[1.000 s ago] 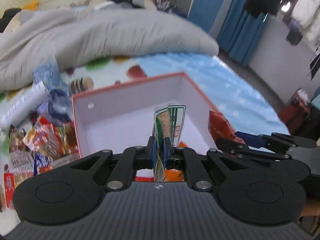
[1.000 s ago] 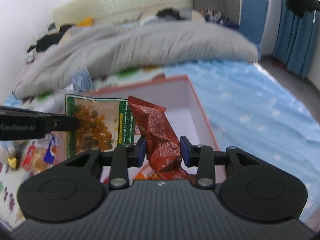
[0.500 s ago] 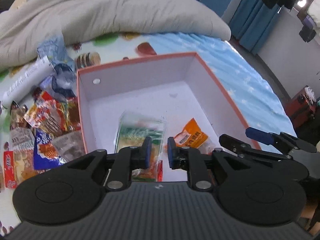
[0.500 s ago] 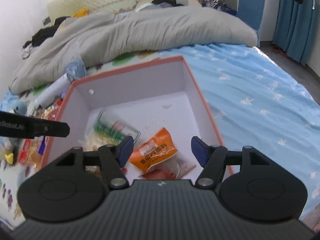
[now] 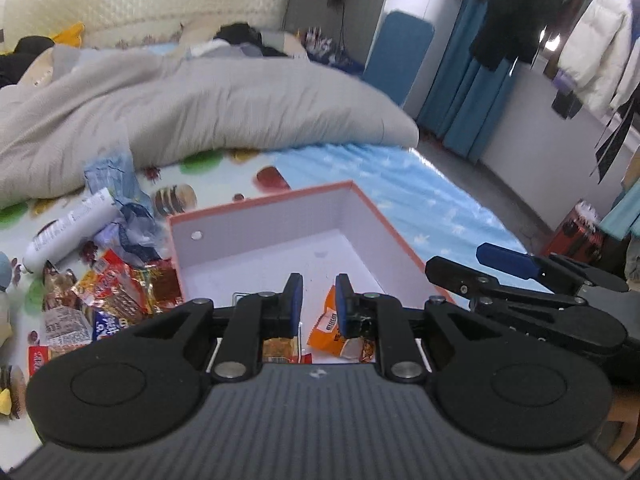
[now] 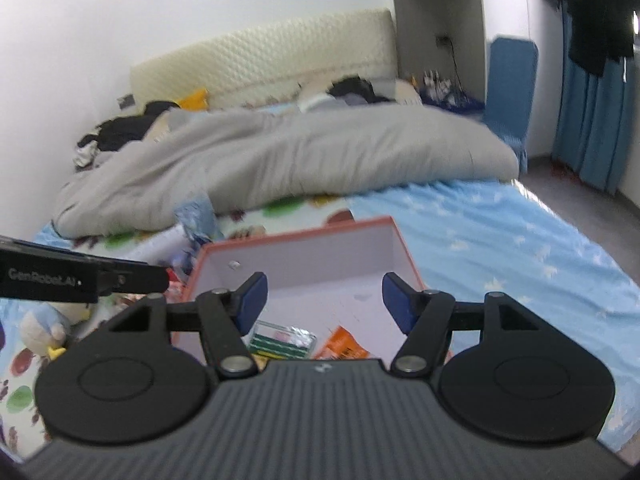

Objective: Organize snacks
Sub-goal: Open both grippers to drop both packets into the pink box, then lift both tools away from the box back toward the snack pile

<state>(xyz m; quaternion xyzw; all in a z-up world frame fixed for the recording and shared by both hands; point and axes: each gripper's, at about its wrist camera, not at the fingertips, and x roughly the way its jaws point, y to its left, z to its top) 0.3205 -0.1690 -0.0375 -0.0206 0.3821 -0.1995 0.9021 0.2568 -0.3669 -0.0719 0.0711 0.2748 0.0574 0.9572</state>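
An open pink-rimmed box with a white inside sits on the bed. An orange snack packet and a green-striped packet lie in it. My left gripper is open a little and empty above the box's near side. My right gripper is wide open and empty over the box; it also shows in the left wrist view. A pile of loose snack packets lies left of the box.
A white tube and crumpled blue wrappers lie beyond the snack pile. A grey duvet covers the far bed. A plush toy sits at the left. Blue curtains hang at the right.
Both grippers let go of their packets into the box and opened. Both then lifted and tilted up, so the box now sits lower in view.
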